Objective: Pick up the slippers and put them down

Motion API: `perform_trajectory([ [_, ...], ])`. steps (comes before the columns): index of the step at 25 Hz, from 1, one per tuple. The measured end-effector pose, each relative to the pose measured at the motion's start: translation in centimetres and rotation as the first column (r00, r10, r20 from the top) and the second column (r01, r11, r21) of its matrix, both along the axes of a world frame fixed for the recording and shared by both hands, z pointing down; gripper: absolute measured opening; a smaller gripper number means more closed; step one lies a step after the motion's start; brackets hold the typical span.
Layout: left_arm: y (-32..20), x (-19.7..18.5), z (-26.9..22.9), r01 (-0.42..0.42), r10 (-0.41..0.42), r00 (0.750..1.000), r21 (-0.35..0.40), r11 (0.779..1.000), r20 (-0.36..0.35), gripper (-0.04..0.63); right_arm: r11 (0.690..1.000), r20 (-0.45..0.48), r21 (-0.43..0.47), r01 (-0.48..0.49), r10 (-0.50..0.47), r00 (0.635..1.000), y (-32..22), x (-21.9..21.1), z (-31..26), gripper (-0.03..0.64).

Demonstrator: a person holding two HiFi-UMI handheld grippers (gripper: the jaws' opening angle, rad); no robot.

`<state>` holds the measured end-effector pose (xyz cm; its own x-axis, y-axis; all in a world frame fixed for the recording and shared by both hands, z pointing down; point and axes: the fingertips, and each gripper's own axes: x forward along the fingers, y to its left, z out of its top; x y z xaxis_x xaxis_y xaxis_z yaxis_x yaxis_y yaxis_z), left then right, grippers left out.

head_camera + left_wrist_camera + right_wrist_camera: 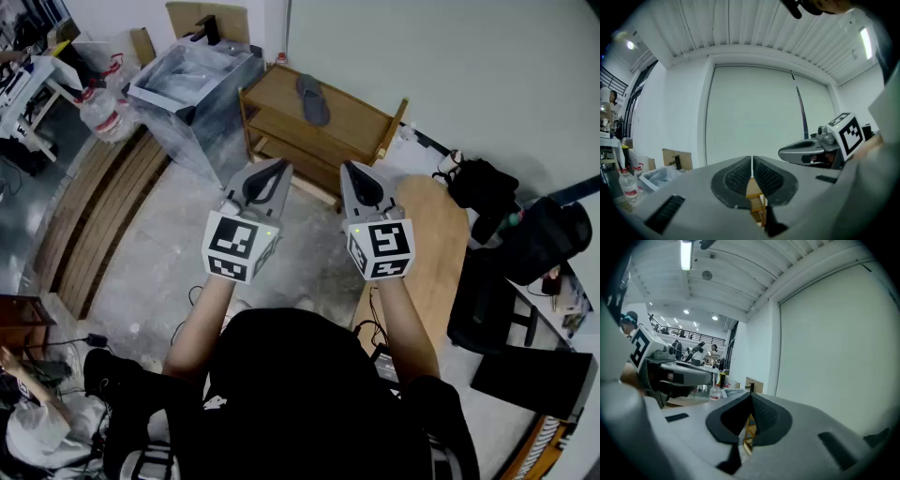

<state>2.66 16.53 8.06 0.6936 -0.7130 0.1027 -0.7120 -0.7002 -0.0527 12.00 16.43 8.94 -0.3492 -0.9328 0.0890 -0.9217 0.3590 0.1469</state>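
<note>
A single dark grey slipper (312,99) lies on the top shelf of a low wooden rack (366,122) by the wall in the head view. My left gripper (278,165) and right gripper (349,168) are held level side by side in front of the rack, well short of the slipper. Both are shut with nothing between their pads. In the left gripper view the left gripper (752,158) has its jaws pressed together, with the rack (753,187) just visible below. The right gripper (751,394) likewise shows closed jaws in its own view.
A grey plastic-wrapped bin (192,84) stands left of the rack. Wooden planks (103,206) lie on the floor at the left. A long wooden board (433,253) lies at the right, beside black bags (534,234). Water bottles (103,108) stand at the back left.
</note>
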Motion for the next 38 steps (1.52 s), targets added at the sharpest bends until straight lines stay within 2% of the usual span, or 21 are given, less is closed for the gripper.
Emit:
perform_trajectory([
  [5,-0.6,0.7,-0.4,0.016,-0.016,1.0,0.03,0.999,-0.023,0.012,1.0,0.036,-0.006,-0.005,0.005,0.999,-0.3,1.0,0.3,-0.005],
  [22,-0.8,2.9,2.7,0.072,-0.072,0.997,-0.013,0.997,-0.008,0.012,0.998,0.04,-0.059,0.026,-0.023,0.999,-0.9,4.4,3.5,-0.005],
  [31,-4.9,3.6,3.3,0.067,-0.067,0.998,-0.034,0.997,-0.017,0.012,0.997,0.029,-0.075,0.026,-0.024,0.999,-4.7,4.9,4.4,-0.005],
  [38,-10.5,3.4,3.8,0.062,-0.063,0.998,-0.047,0.997,-0.024,0.012,0.996,0.013,-0.084,0.023,-0.022,1.0,-10.1,4.7,4.8,-0.005],
])
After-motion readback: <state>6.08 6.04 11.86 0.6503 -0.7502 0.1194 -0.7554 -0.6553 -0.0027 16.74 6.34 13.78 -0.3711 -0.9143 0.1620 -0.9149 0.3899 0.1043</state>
